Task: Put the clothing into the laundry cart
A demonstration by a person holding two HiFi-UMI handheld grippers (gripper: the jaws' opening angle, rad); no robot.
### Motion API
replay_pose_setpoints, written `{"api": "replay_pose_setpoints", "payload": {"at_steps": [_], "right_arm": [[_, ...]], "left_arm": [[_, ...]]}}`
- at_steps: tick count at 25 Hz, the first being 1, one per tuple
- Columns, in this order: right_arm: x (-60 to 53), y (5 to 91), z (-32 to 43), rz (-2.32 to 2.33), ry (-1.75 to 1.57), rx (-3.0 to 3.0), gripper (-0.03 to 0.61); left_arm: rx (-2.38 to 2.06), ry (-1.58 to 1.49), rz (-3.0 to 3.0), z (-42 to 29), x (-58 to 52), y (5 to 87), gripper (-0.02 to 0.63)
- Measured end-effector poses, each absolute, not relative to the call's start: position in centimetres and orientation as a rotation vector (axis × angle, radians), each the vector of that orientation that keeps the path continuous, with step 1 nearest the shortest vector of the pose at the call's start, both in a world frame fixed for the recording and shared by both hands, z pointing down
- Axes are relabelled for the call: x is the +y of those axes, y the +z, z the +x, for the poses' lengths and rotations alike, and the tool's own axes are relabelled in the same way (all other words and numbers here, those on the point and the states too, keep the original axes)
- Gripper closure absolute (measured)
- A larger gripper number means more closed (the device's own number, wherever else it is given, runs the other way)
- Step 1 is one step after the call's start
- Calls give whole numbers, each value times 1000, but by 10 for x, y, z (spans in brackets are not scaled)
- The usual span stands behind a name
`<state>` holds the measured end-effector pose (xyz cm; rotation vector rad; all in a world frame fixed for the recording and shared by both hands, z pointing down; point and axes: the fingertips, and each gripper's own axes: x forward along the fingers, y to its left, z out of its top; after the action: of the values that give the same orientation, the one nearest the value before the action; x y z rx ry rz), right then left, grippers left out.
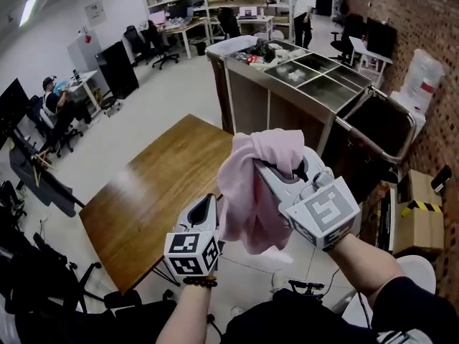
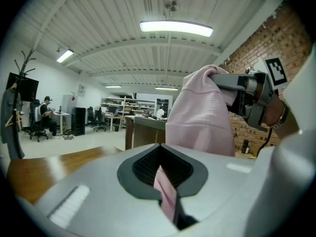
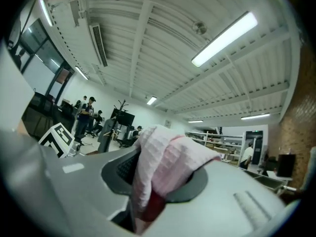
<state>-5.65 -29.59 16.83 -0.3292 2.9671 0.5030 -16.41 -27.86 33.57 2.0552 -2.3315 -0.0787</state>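
A pink garment [image 1: 252, 192] hangs in the air in front of me, above the near edge of a wooden table [image 1: 158, 185]. My right gripper [image 1: 259, 166] is shut on a bunched upper part of it, and the cloth fills its jaws in the right gripper view [image 3: 163, 164]. My left gripper [image 1: 211, 202] is lower and to the left, shut on a thin fold of the garment [image 2: 166, 191]. In the left gripper view the rest of the cloth [image 2: 202, 117] drapes down from the right gripper [image 2: 232, 85]. A dark laundry cart [image 1: 376, 149] with a metal rim stands to the right.
A steel counter [image 1: 315, 77] with several recessed bins stands behind the table, next to the cart. Cardboard boxes [image 1: 419, 221] lie by the brick wall at the right. Desks, office chairs and people are farther off at the left and back.
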Motion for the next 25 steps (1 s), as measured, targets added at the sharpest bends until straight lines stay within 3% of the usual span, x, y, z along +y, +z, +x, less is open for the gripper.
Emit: {"api": "replay_pose_setpoints", "payload": {"at_steps": [4,8,25], "right_arm": [[-326,153,-16,-569,397,3004,466],[-371,135,24,-698,581,2891,466],[-523,57,173,-1114,672,2687,466]], "left_arm": [[-2191,-53,2231,-122,-322,311,612],[-2054,-27,2378,-77,-364,296,612],[-1766,11,2656,49,-525,272,612]]}}
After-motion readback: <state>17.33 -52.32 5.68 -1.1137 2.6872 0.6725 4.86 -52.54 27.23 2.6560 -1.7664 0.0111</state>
